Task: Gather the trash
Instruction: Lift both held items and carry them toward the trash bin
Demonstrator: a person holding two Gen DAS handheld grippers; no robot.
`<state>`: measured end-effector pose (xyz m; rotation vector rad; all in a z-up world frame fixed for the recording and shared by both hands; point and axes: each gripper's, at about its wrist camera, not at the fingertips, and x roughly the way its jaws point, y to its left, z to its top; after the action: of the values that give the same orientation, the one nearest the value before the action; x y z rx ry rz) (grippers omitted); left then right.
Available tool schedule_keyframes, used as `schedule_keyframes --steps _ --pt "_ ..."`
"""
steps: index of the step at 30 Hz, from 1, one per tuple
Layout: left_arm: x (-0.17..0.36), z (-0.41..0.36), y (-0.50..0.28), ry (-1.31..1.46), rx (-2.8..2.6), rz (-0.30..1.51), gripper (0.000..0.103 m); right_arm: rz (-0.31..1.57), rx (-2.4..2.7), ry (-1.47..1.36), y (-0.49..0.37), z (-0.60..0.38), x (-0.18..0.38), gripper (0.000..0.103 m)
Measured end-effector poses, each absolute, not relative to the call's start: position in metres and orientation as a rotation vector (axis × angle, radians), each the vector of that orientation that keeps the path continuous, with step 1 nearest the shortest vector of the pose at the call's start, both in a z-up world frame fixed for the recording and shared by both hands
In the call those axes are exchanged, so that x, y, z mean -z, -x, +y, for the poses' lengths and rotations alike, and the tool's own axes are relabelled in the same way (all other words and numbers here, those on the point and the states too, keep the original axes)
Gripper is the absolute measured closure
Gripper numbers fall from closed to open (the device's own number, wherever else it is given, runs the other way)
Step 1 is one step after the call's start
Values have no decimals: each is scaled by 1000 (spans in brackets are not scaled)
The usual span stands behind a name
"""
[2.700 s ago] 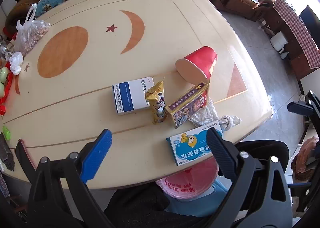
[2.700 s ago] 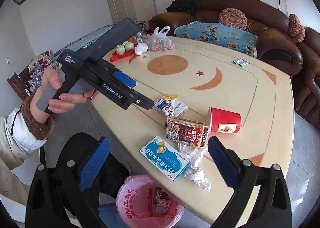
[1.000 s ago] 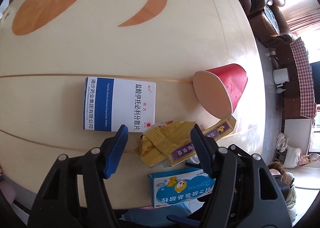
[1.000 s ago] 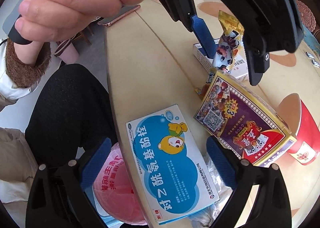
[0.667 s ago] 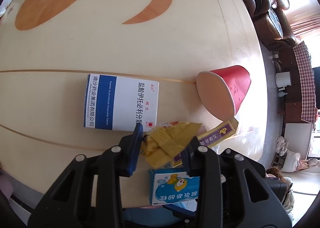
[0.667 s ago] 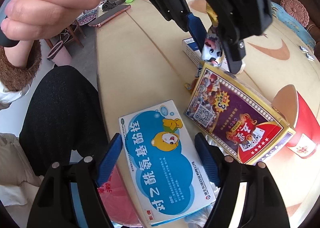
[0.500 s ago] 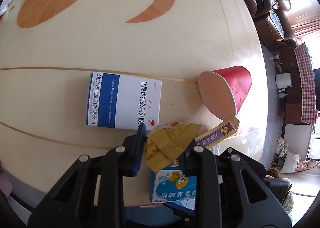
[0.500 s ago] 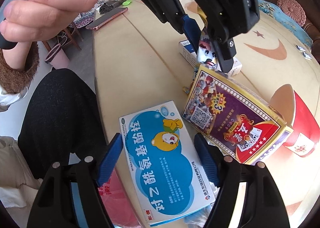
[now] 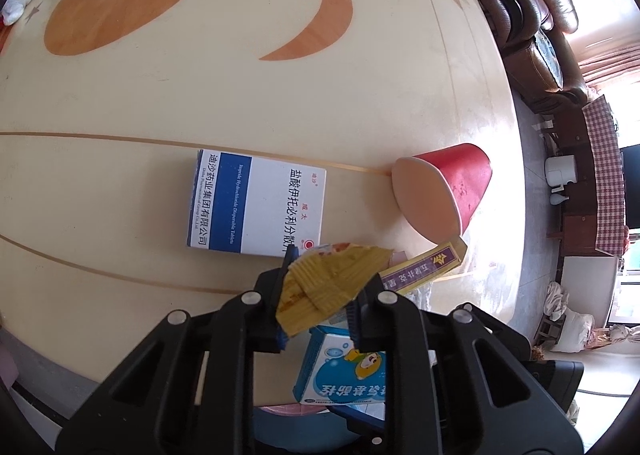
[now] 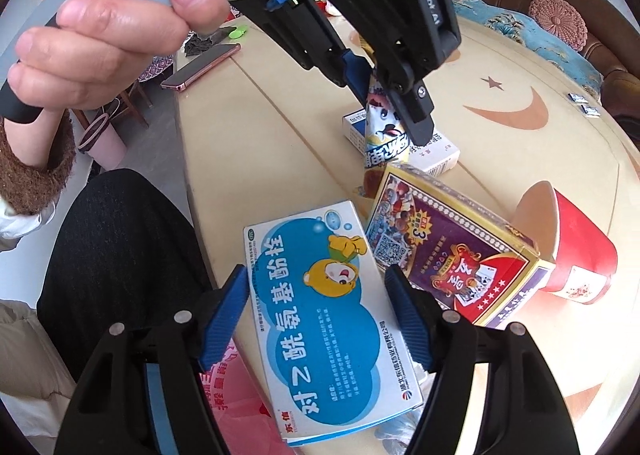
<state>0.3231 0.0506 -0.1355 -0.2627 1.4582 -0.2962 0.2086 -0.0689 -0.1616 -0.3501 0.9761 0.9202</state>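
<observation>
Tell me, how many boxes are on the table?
3. The white-and-blue box lies mid-table, the purple-and-gold box beside the red cup, and the blue bear box at the near edge. More may be hidden.

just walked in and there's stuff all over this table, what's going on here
A person is clearing trash off a cream wooden table with two handheld grippers. The left gripper is shut on a crinkled yellow snack wrapper. The right gripper is closing around a flat blue and white medicine box at the table's edge. A tipped red paper cup, a purple and gold card box and a blue and white carton remain.
</observation>
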Motion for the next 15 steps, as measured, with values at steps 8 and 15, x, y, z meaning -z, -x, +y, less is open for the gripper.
schedule_keyframes --steps 8,15 --pt "112 52 -314 218 296 1404 81 966 -873 304 -208 -88 142 35" --pt "91 55 -307 193 297 1365 81 935 -788 257 -209 -110 113 35"
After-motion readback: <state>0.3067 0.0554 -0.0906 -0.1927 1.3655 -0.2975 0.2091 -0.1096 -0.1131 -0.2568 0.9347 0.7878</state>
